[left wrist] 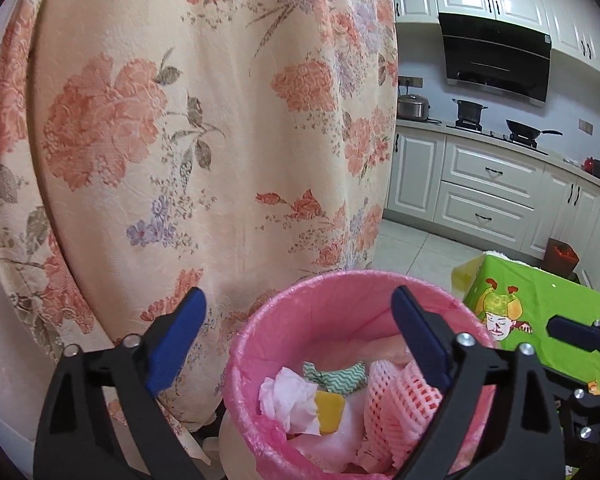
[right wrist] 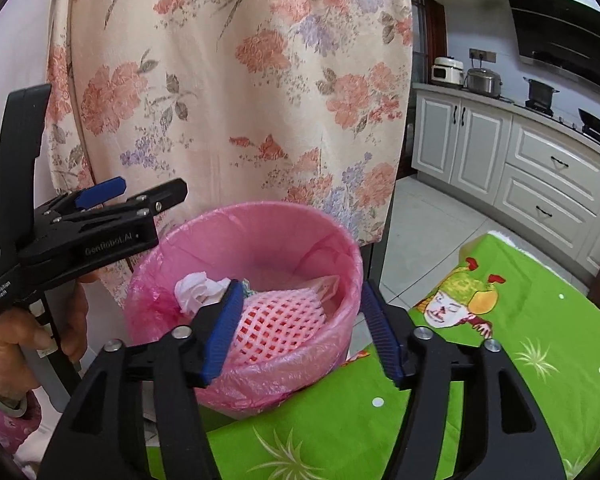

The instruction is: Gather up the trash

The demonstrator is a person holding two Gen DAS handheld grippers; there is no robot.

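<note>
A bin with a pink liner stands beside the green table. In it lie a white tissue, a pink foam net, a yellow piece and a green zigzag wrapper. My left gripper hovers over the bin's left side, open wide, with nothing between its fingers. My right gripper is open above the bin's near rim, empty as well. A hand holds the left gripper's handle.
A floral cloth hangs right behind the bin. The green cartoon-print tablecloth covers the table at the right. White kitchen cabinets with pots on the counter line the far wall. A small dark floor bin stands past the table.
</note>
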